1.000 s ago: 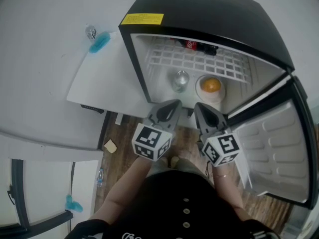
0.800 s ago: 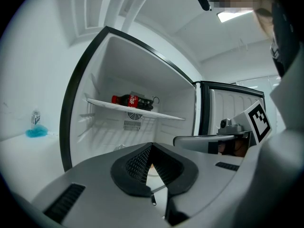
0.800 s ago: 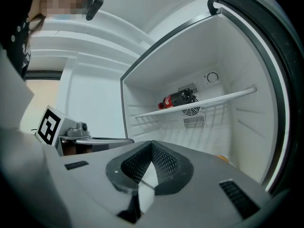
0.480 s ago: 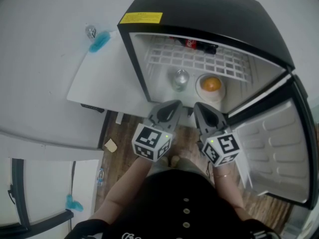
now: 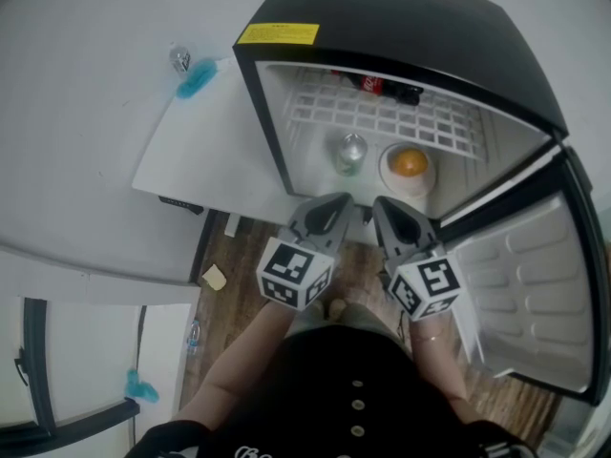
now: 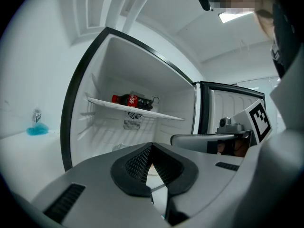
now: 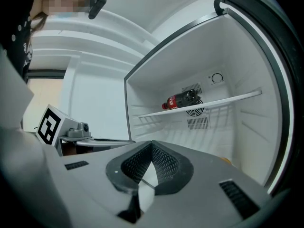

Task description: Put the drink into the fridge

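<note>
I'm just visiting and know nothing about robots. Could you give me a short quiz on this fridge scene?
1. True or false: the door of the fridge stands open.
2. Where does the cola bottle lie? A on the wire shelf; B on the fridge floor; C in the door.
3. Fill in: the fingers of the left gripper and right gripper are ____, holding nothing.
Key: 1 true; 2 A; 3 shut.
</note>
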Available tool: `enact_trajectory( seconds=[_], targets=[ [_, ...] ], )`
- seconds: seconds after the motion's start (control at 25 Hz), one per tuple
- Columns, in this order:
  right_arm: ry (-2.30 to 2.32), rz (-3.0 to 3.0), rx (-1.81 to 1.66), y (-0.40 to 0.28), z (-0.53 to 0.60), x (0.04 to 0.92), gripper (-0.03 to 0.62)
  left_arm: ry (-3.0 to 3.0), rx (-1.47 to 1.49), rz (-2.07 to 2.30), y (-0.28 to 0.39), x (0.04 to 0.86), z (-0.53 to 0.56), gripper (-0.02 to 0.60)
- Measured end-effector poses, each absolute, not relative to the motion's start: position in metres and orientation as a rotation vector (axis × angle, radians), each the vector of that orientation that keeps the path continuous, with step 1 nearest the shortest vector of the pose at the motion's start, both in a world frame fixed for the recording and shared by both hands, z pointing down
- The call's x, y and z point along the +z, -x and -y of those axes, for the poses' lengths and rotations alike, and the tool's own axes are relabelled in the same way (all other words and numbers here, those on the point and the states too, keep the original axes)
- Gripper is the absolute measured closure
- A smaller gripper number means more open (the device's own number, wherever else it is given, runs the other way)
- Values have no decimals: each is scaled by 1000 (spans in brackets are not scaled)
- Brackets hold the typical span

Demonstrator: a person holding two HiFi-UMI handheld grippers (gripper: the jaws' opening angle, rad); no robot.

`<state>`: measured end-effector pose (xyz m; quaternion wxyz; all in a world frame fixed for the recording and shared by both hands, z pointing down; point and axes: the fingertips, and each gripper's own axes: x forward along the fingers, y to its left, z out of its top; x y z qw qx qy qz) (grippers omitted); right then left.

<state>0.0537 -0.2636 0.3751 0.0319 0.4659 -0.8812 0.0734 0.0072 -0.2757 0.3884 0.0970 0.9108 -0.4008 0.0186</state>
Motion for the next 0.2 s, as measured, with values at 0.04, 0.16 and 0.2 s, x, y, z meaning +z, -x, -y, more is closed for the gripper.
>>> enact_trajectory(
  seconds=[0.04,0.16,0.2],
  targets=[
    [-1435,2712,228,-54,263,375,586,-2696,54,1188,-7,388,276,577],
    [-1438,2708,229,-55,262,375,586,-2690,48,1190,-6,388,275,577],
    [-1439,2707,229,-55,262,375,586,-2688,47,1190,-6,388,275,577]
  ],
)
